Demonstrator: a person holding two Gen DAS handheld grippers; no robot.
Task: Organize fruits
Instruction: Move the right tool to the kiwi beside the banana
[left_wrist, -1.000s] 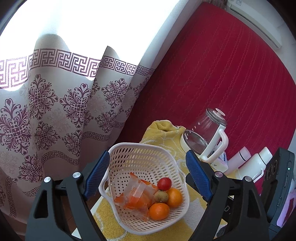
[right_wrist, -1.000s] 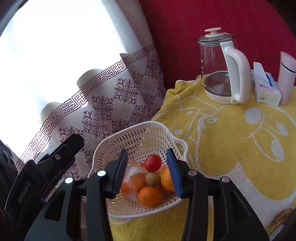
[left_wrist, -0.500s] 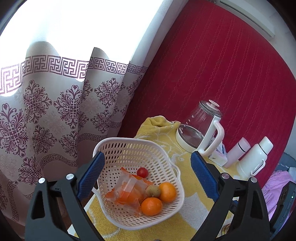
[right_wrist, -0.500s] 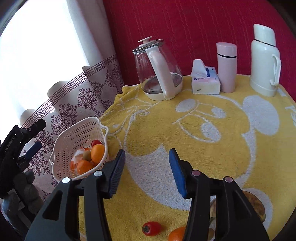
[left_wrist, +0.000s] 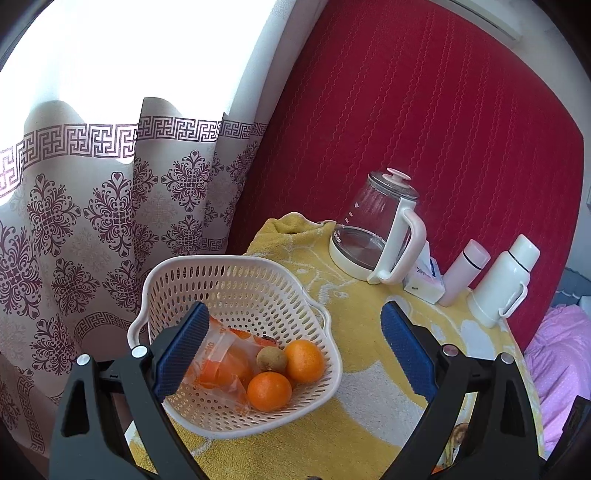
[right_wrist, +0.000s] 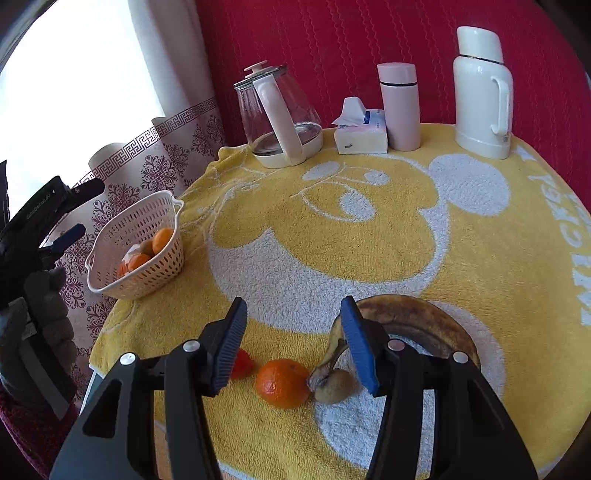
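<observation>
A white perforated basket (left_wrist: 236, 280) (right_wrist: 155, 258) stands at the table's left edge. It holds two oranges (left_wrist: 304, 360), a kiwi (left_wrist: 271, 360) and an orange plastic packet (left_wrist: 221, 362). My left gripper (left_wrist: 291, 343) hovers open over the basket, empty. On the yellow towel near the front lie an orange (right_wrist: 282, 382), a small red tomato (right_wrist: 242, 363), a brown kiwi (right_wrist: 334, 386) and an overripe banana (right_wrist: 413, 317). My right gripper (right_wrist: 293, 339) is open just above the orange, holding nothing.
At the back of the round table stand a glass kettle (right_wrist: 279, 118), a tissue pack (right_wrist: 362, 129), a pink flask (right_wrist: 400, 107) and a white thermos (right_wrist: 482, 92). A patterned curtain (left_wrist: 92, 229) hangs left, a red wall behind. A gloved hand (right_wrist: 44, 306) holds the left gripper.
My right gripper has pulled back from the basket to the table's front, now above the loose fruit. The left gripper has backed off slightly from the basket and stays open.
</observation>
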